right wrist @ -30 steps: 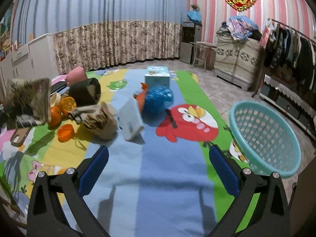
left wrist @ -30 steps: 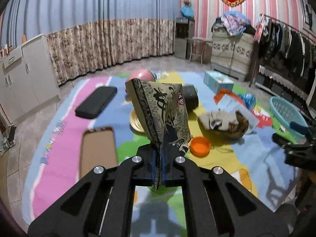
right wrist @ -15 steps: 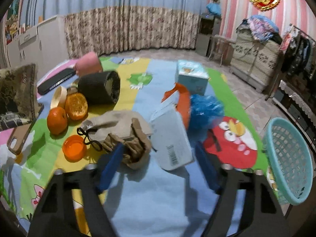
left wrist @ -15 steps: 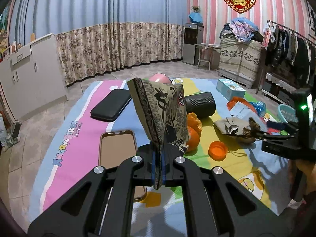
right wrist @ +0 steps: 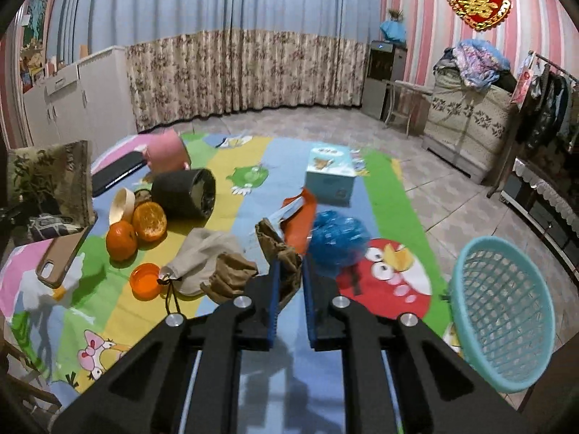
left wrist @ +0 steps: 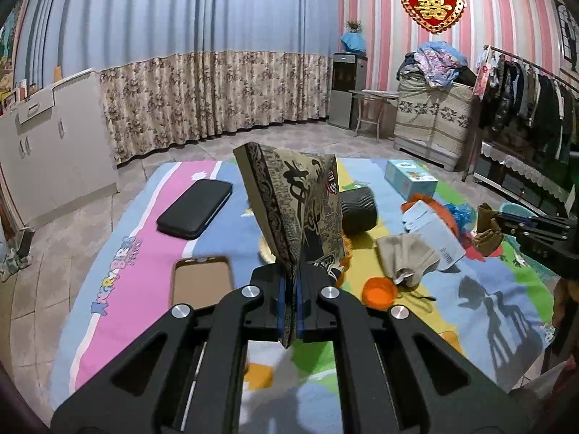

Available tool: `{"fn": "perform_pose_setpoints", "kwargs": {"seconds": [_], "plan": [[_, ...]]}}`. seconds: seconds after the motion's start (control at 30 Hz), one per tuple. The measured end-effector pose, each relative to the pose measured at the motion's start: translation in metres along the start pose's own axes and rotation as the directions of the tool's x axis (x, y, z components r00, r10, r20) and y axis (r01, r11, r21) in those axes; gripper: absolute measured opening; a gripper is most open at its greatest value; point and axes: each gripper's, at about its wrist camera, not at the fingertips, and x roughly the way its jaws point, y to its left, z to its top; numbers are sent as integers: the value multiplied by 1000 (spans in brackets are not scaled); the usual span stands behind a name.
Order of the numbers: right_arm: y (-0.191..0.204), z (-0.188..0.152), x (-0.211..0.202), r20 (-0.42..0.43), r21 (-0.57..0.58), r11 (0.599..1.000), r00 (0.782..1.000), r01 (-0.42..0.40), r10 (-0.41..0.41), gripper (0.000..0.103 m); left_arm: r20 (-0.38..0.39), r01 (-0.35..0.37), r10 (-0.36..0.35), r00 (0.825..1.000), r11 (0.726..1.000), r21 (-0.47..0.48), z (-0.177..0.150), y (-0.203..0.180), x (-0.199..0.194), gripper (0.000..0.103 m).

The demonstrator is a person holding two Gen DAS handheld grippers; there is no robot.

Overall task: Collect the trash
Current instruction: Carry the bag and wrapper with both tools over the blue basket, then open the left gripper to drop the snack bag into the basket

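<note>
A soft cartoon-print mat (right wrist: 383, 195) covers the tiled floor. At its right edge sits a round teal basket (right wrist: 503, 311) of open plastic mesh. Far along the mat stands a pale blue tissue box (right wrist: 331, 173); a flat black case (left wrist: 195, 208) lies far left, and a dark ribbed cylinder (right wrist: 182, 191) lies on its side near the middle.

The left gripper (left wrist: 291, 285) has its jaws clenched on the lower fold of a stiff, glossy packet (left wrist: 300, 206) printed in black and tan, held upright above the mat. The right gripper (right wrist: 289, 282) has its jaws grasping a crumpled brown paper bag (right wrist: 280, 249), lifted just above a beige drawstring pouch (right wrist: 202, 258) of limp cloth.

Near the pouch lie a crinkly blue plastic ball (right wrist: 338, 240), a tan phone case (right wrist: 63, 253), a whole orange (right wrist: 121, 240) touching a halved one (right wrist: 149, 221), and a small round orange lid (right wrist: 144, 281).
</note>
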Motion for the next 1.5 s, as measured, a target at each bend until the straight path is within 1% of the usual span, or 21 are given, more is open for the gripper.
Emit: {"fn": "perform_pose_setpoints", "kwargs": {"seconds": [0.17,0.27,0.3,0.37,0.43,0.57,0.63,0.67,0.8,0.9,1.07,1.23,1.33,1.5], "plan": [[-33,1,-13,36,54,998,999,24,-26,12,17,35,-35,999,999,13,11,-23,0,3],[-61,2,-23,63,98,994,997,47,-53,12,25,51,-51,998,998,28,18,-42,4,3],[-76,1,-27,77,122,991,995,61,-70,12,28,54,-55,998,998,37,21,-49,5,3],[-94,1,-30,88,153,985,992,79,-93,12,36,64,-66,997,997,51,26,-64,8,3],[-120,-1,-35,95,196,975,988,102,-122,12,46,82,-85,995,995,62,32,-81,11,3],[-166,-6,-40,94,266,953,980,147,-177,12,56,133,-138,989,987,94,42,-125,21,3],[-194,-10,-46,90,304,937,974,171,-207,13,55,170,-177,983,979,111,44,-151,26,3],[-201,-11,-47,88,312,933,973,177,-214,13,55,185,-192,980,976,118,45,-160,28,3],[-238,-20,-48,59,335,906,954,258,-293,13,46,262,-272,961,953,155,46,-211,38,3],[-257,-28,-44,35,351,892,947,287,-319,13,27,322,-331,943,930,179,41,-254,48,3],[-280,-42,-41,11,388,866,938,316,-347,12,-14,401,-406,914,895,197,30,-306,66,3],[-299,-52,-36,-6,429,849,941,309,-340,12,-58,451,-449,892,868,210,23,-346,84,3],[-304,-56,-33,-16,441,841,940,312,-341,12,-82,467,-461,884,854,231,21,-366,96,3],[-312,-60,-29,-26,458,832,940,313,-340,12,-116,478,-464,878,837,266,17,-395,117,3]]}}
